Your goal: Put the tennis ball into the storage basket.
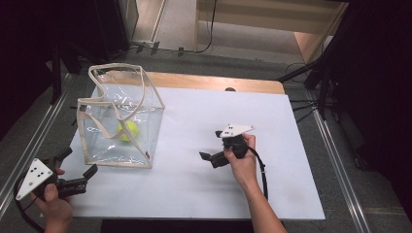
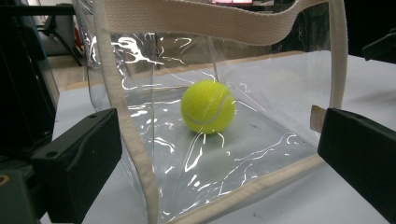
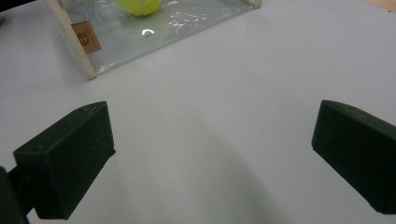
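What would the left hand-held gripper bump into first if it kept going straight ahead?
Most likely the clear bag: the left hand-held gripper points at its near corner, jaws open, with the ball behind the wall. The gap is hard to judge.

The tennis ball is cut off by the top edge of the right gripper view, and only a lower corner of the clear bag is seen there. The print on the brown label is too small to be read. In the left gripper view the bag's top is cropped. In the high view the ball is partly crossed by the strap, and the left hand is cut by the bottom edge
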### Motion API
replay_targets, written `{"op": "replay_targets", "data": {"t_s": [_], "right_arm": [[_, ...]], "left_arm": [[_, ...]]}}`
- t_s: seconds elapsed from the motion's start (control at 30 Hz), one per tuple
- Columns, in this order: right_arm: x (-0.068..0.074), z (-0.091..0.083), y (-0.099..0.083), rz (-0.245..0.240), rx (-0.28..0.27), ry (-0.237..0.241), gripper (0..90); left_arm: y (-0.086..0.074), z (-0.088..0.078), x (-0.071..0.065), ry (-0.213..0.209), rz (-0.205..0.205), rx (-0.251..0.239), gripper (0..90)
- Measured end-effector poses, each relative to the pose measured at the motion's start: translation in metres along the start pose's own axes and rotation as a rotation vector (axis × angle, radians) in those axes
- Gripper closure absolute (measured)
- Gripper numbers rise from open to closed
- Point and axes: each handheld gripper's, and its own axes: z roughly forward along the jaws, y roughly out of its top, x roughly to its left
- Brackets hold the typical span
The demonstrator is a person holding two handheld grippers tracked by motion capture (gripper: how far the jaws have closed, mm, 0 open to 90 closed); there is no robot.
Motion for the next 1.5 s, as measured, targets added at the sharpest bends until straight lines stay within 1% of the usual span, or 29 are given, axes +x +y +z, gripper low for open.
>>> {"op": "replay_targets", "data": {"t_s": [0.2,0.33,0.63,0.67,0.73,0.83,0.97,1.2,1.27,1.3,1.5], "right_arm": [[-0.004,-0.010,-0.009,0.012,-0.006,-0.017,0.0],[-0.006,-0.016,-0.013,0.023,-0.019,-0.029,0.0],[-0.011,-0.028,-0.028,0.047,-0.022,-0.049,0.0],[-0.012,-0.030,-0.029,0.050,-0.025,-0.058,0.0],[-0.013,-0.034,-0.033,0.061,-0.027,-0.060,0.0],[-0.014,-0.038,-0.038,0.064,-0.028,-0.074,0.0],[-0.017,-0.046,-0.045,0.084,-0.037,-0.087,0.0],[-0.021,-0.059,-0.056,0.106,-0.049,-0.110,0.0],[-0.022,-0.062,-0.060,0.120,-0.058,-0.121,0.0],[-0.023,-0.064,-0.063,0.120,-0.057,-0.119,0.0],[-0.026,-0.076,-0.075,0.138,-0.075,-0.150,0.0]], "left_arm": [[0.000,0.000,0.000,0.001,0.000,-0.002,0.2],[0.000,0.000,0.000,0.002,-0.004,-0.006,0.2],[0.000,0.000,0.000,0.002,-0.004,-0.008,0.2],[0.000,0.000,0.000,0.002,-0.003,-0.008,0.2],[0.000,-0.001,0.000,0.005,-0.004,-0.006,0.2],[0.000,-0.001,0.000,0.004,-0.004,-0.007,0.2],[0.000,0.000,0.000,0.004,-0.004,-0.007,0.2],[0.000,0.000,0.000,0.006,-0.003,-0.002,0.2],[0.000,0.000,0.000,0.006,-0.003,0.002,0.2],[0.000,0.000,0.000,0.006,-0.002,0.003,0.2],[0.000,0.000,0.000,0.006,-0.003,0.001,0.2]]}}
